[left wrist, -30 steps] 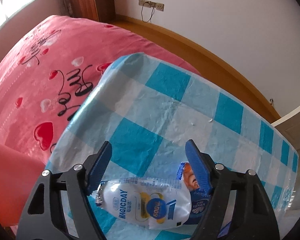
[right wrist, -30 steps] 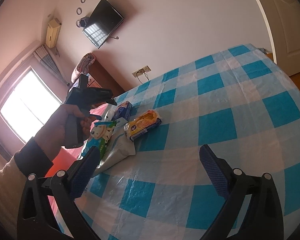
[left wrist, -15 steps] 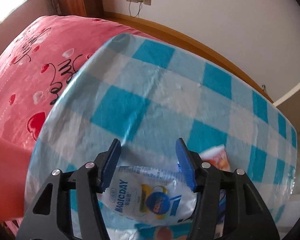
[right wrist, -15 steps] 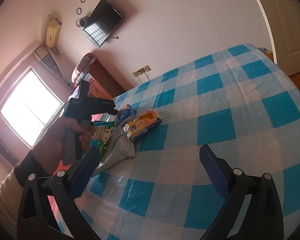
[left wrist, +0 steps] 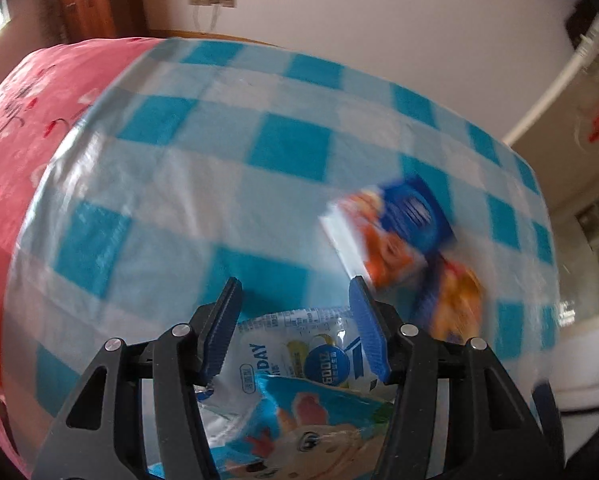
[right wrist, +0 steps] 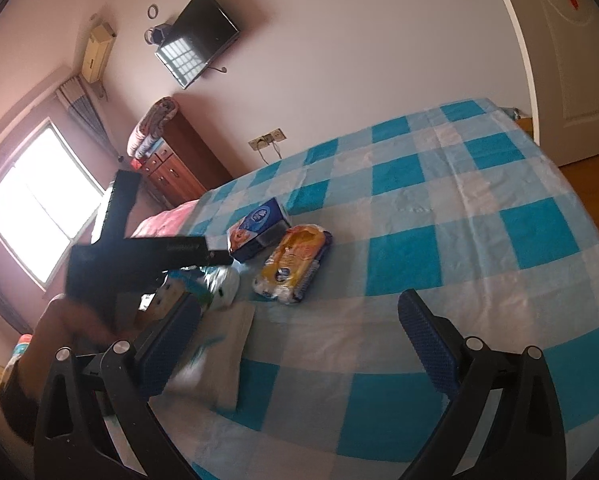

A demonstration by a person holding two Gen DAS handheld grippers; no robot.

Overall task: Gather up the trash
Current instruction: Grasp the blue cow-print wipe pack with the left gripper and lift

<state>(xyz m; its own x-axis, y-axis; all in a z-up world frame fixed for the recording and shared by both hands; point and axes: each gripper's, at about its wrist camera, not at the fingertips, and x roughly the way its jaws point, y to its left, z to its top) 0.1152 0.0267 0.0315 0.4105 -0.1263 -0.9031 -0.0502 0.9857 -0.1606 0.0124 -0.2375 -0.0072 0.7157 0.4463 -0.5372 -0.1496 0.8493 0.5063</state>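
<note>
left claw (left wrist: 295,322) clenched on white MAGICDAY pouch (left wrist: 299,354), jaws just narrowed, blue snack box (left wrist: 399,228) beyond right fingertip, right claw (right wrist: 299,336) released over checked cloth (right wrist: 439,220)

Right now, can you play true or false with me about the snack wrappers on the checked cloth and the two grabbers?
1. The left gripper has the clear MAGICDAY bag between its fingers. True; its jaws have just been closing on it.
2. The right gripper is holding the yellow snack pack. False: its jaws stand wide open with nothing in them, and the pack lies on the checked cloth.
3. The blue box lies beside the yellow snack pack. True.
4. The TV stands on the wooden dresser. False: it hangs on the wall.
</note>
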